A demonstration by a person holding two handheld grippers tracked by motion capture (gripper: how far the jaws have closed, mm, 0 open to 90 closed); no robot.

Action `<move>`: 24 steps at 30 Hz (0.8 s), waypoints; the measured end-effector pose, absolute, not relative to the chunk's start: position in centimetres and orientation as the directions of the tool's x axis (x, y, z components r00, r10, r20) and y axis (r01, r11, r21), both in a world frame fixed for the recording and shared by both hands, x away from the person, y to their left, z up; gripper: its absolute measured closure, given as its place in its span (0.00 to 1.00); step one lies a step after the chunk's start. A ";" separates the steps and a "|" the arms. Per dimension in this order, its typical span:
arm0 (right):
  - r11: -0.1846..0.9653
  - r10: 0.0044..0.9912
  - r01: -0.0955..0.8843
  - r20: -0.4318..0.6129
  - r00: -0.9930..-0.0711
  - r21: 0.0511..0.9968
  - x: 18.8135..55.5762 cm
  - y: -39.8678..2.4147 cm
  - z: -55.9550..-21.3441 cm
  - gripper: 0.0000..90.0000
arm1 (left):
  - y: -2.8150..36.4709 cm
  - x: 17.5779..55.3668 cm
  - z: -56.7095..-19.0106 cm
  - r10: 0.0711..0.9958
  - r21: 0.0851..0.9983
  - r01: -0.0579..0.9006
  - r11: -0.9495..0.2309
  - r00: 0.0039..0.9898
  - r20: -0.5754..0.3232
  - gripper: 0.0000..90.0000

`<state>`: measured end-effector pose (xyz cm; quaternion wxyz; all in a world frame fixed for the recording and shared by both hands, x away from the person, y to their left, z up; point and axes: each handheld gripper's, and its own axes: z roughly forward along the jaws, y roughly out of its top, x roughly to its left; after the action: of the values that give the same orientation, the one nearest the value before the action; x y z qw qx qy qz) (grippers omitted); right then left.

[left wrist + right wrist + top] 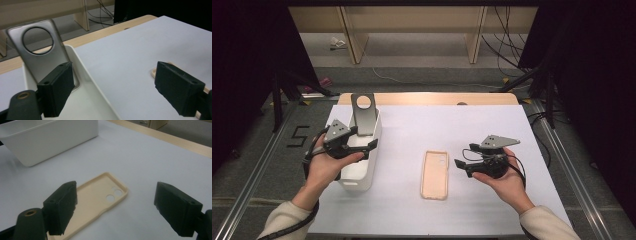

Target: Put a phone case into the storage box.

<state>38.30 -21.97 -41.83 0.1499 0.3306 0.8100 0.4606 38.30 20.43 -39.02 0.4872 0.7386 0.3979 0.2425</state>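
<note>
A grey phone case (pixel 363 114) is standing tilted in a white bin (pixel 362 181) on the table (pixel 492 120), leaning against its far end. The left gripper (pixel 371 147) is hovering over the bin, jaws standing apart and empty. A beige phone case (pixel 435 174) is lying flat mid-table, open side up. The right gripper (pixel 460 166) is hanging just beside it, jaws also gaping wide.

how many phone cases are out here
2. A grey phone case leans upright in the white bin; a beige phone case lies flat on the table. More could be hidden inside the bin.
</note>
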 end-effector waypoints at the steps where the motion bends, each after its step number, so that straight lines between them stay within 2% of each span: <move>1: 0.358 0.673 0.397 0.062 -0.737 0.845 38.3 -22.0 -41.8 0.22 | 20.2 38.1 -39.1 0.820 0.912 0.350 -0.212 0.571 -0.029 0.17; 11: 0.367 0.663 0.393 0.060 -0.747 0.843 38.3 -21.8 -41.9 0.22 | 18.5 35.5 -40.6 0.773 0.922 0.315 -0.224 0.634 -0.029 0.14; 24: 0.387 0.645 0.390 0.057 -0.762 0.835 38.4 -21.3 -42.0 0.22 | 18.5 33.5 -42.2 0.753 0.914 0.332 -0.235 0.656 -0.045 0.13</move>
<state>38.42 -21.27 -41.98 0.1397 0.3151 0.8210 0.4551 33.45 18.52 -42.23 0.5042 0.7576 0.3582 0.2089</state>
